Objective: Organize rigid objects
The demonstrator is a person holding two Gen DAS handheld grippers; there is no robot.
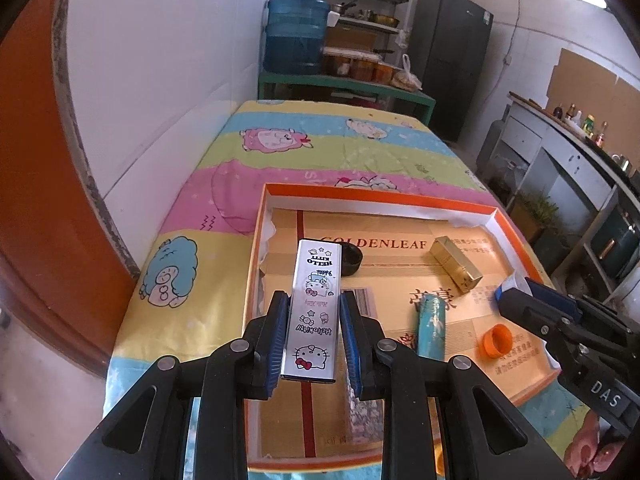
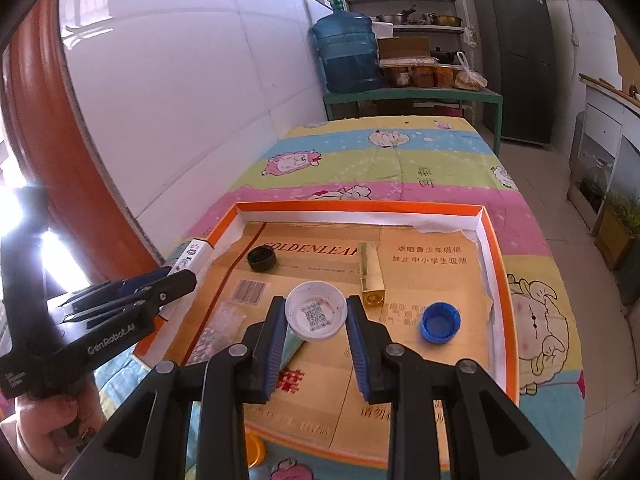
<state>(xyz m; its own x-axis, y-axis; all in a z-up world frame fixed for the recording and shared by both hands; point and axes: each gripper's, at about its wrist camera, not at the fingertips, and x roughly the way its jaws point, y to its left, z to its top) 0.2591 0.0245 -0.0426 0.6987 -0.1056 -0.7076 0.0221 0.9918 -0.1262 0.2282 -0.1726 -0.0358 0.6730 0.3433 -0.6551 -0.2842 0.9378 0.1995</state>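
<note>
Over the orange-rimmed tray point(image 2: 494, 276), the left hand-held gripper point(image 1: 314, 320) clamps the Hello Kitty tin point(image 1: 313, 312) lengthwise at the tray's 9 o'clock, while the right hand-held gripper point(image 2: 316, 320) pinches the white cap point(image 2: 316, 316) near centre, both seemingly raised for sorting.

"GOLDENLEAF" on cardboard sheet point(image 1: 384, 248)

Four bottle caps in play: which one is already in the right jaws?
The white cap, printed with a QR code inside, sits between the right gripper's jaws; the black cap, blue cap and orange cap lie loose in the tray.
</note>
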